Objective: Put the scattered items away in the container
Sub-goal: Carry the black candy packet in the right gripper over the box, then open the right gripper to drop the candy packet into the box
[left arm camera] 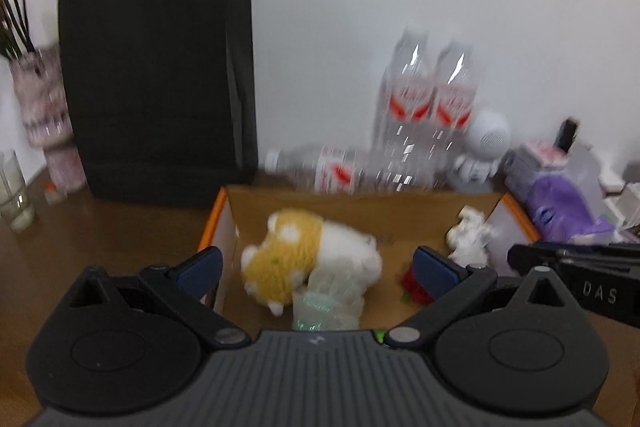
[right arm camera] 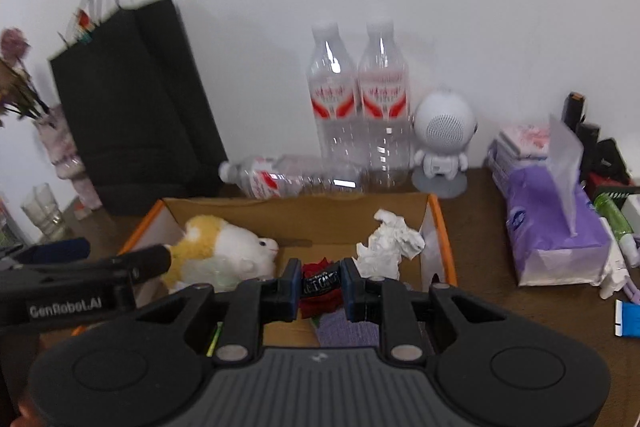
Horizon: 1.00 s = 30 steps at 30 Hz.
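Observation:
An open cardboard box (left arm camera: pixel 360 205) (right arm camera: pixel 296 213) with orange edges stands on the brown table. In it lie a yellow and white plush toy (left arm camera: pixel 304 255) (right arm camera: pixel 224 247), a crumpled white tissue (left arm camera: pixel 470 237) (right arm camera: pixel 390 245), a clear plastic wrapper (left arm camera: pixel 328 297) and a red item (left arm camera: pixel 414 285). My left gripper (left arm camera: pixel 316 267) is open and empty above the box, over the plush toy. My right gripper (right arm camera: pixel 320 283) is shut on a small black packet with white print (right arm camera: pixel 320 282), held over the box above the red item (right arm camera: pixel 320 301).
Behind the box stand two clear water bottles (right arm camera: pixel 360 107), another lies flat (right arm camera: pixel 292 179), with a white robot figure (right arm camera: pixel 442 143) and a black paper bag (right arm camera: pixel 132 107). A purple tissue pack (right arm camera: pixel 556 223) is at the right. A vase (left arm camera: pixel 44 115) and glass (left arm camera: pixel 14 191) are left.

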{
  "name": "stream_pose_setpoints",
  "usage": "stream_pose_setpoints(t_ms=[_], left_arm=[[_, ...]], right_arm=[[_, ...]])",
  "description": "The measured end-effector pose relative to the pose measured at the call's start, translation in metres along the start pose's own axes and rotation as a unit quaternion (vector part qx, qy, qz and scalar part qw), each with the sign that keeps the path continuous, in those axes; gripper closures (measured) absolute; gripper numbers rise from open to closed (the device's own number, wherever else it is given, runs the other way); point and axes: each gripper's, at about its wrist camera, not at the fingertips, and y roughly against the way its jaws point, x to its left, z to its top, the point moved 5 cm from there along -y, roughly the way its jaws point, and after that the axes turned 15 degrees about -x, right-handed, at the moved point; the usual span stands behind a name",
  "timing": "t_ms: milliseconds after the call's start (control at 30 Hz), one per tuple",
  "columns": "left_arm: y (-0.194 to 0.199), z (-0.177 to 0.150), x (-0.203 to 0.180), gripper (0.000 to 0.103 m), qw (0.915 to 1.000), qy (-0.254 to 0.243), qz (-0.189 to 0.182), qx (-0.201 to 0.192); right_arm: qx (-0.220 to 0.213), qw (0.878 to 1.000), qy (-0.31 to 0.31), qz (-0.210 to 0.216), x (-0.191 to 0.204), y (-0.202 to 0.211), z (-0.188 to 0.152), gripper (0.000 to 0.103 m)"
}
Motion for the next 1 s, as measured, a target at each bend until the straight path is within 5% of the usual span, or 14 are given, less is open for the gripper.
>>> stream_pose_setpoints(t_ms=[233, 467, 700, 1000], left_arm=[[-0.038, -0.005, 0.001, 0.000, 0.9977, 0.000, 0.001, 0.068], [-0.052, -0.015, 0.003, 0.000, 0.9905, -0.020, -0.003, 0.136], [-0.056, -0.028, 0.015, 0.000, 0.9844, -0.012, 0.015, 0.175], [-0.043, -0.023, 0.018, 0.000, 0.9784, -0.014, 0.005, 0.206]], right_arm=[[0.092, 0.996, 0.000, -0.004, 0.004, -0.048, -0.004, 0.083], [0.204, 0.978, -0.050, 0.014, 0.009, -0.071, -0.028, 0.083], [0.256, 0.966, -0.036, -0.003, 0.022, -0.083, -0.046, 0.075], [0.252, 0.967, -0.033, -0.030, 0.013, -0.062, -0.022, 0.032]])
